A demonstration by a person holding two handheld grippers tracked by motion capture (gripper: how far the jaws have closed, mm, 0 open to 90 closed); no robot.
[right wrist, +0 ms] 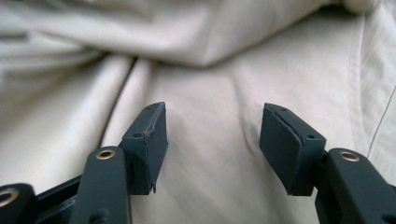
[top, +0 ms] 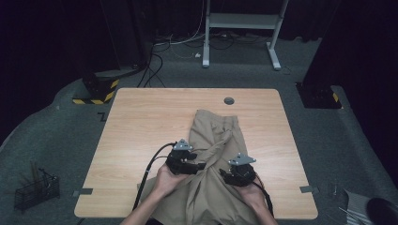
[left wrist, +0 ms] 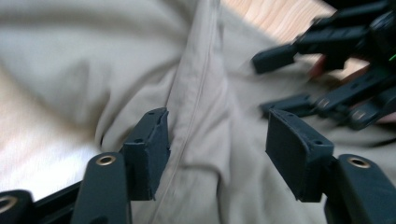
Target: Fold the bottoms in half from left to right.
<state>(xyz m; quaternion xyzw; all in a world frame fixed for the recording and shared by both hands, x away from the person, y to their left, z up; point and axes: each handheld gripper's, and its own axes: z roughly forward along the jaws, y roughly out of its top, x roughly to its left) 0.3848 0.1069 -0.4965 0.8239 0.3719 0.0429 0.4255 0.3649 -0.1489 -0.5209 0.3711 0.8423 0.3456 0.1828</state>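
1. High view: a pair of khaki trousers (top: 213,154) lies on the wooden table (top: 141,122), running from just short of the round cable hole (top: 229,101) near the far edge down over the near edge, where the cloth is cut off by the picture. The fabric is soft and rumpled, with a twisted ridge across its middle. The left gripper (top: 199,166) and right gripper (top: 224,173) sit on that ridge, tips facing each other and near together; from here I cannot tell how far either one's jaws are spread. The person's hands and forearms come in from below. On the floor by the table's near left corner stands a dark wire basket (top: 36,190); what it holds is too dim to make out.

2. Left gripper view: its jaws stand wide apart, gripping nothing, over a raised fold with a stitched seam. The right gripper (left wrist: 280,81) shows blurred at the upper right, with a strip of bare wood behind it.

3. Right gripper view: jaws spread wide and empty above smooth pale cloth; a thick rolled fold crosses the top, and a seam runs down the right side.
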